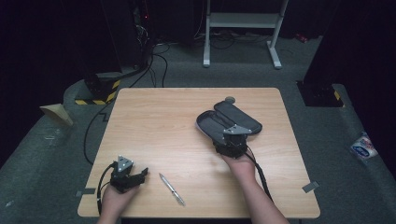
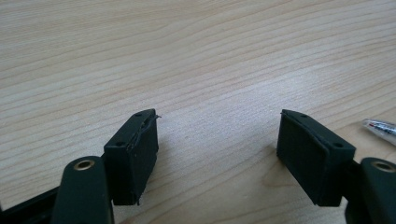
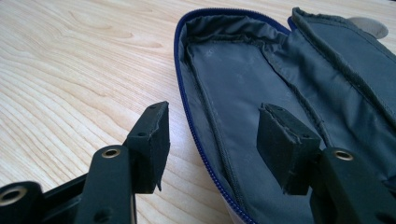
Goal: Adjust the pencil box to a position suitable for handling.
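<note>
- Two grippers worked the table: the right gripper stood at the near end of an open pencil case on the table's right half, and the left gripper rested near the front left corner beside a pen.
- The right gripper view showed its jaws part open, astride the case's near zipper edge, one outside on the wood, one over the grey lining, pads not yet pressing.
- The left jaws gaped wide over bare wood, holding nothing.
- The case looked light, soft and floppy; a pinch on the stitched zipper rim would likely hold best, as loose lining could bunch.
- The high view gave the layout and the folded-back flap; the left gripper view caught the pen's tip.
</note>
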